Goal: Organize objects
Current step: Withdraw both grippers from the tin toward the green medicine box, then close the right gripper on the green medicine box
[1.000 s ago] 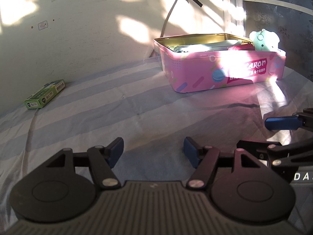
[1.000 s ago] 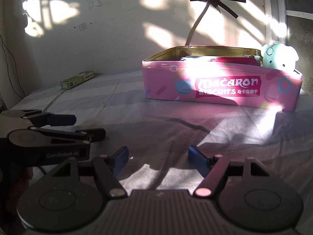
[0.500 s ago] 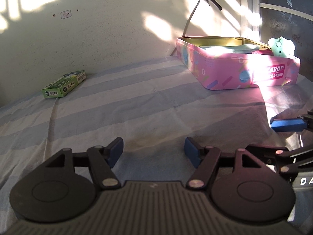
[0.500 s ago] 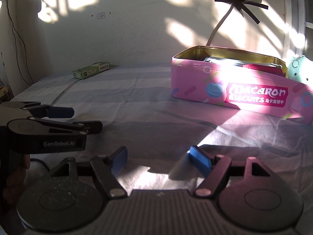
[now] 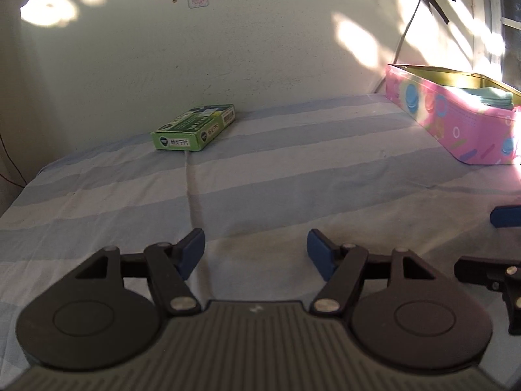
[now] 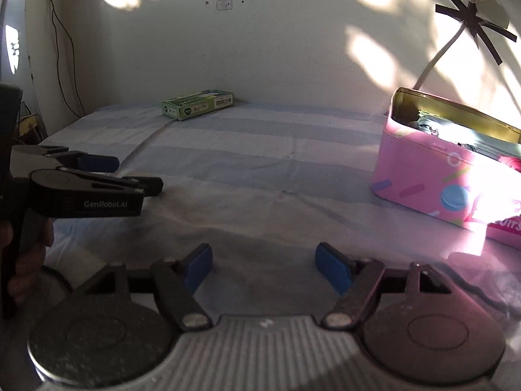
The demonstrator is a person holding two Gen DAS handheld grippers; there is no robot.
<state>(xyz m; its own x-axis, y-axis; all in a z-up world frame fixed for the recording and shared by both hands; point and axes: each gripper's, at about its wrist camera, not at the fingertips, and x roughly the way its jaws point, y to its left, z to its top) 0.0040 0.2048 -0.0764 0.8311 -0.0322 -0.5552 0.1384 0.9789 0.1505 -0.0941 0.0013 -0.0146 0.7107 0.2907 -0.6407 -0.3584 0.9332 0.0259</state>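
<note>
- The striped sheet (image 5: 293, 169), in pale blue and white bands, covers the whole flat surface up to the cream wall (image 5: 260, 49); a raised crease runs from the near edge toward the far side.
- The pink biscuit tin (image 6: 433, 176) stands open at the right, gold inside, printed with macarons, rings and confetti strokes. Folded cloth, partly teal, lies in it. Only the lettering fragment "ons" shows on its sunlit side in the right wrist view.
- The left gripper (image 5: 255, 254) hovers low over the sheet with its blue-padded tongs spread wide and nothing between them. In the right wrist view its black body reads "GenRobot.AI".
- The right gripper (image 6: 263, 270) is likewise spread apart and empty, just beside the left one.
- The green carton (image 5: 195, 127) lies flat at the far edge of the sheet, close to the wall and well apart from the tin. It is a slim rectangular box, green and white, with a round logo, a barcode on one end and Chinese characters too small to read.
- A small white sticker (image 5: 197, 1) sits high on the wall; its print is illegible.
</note>
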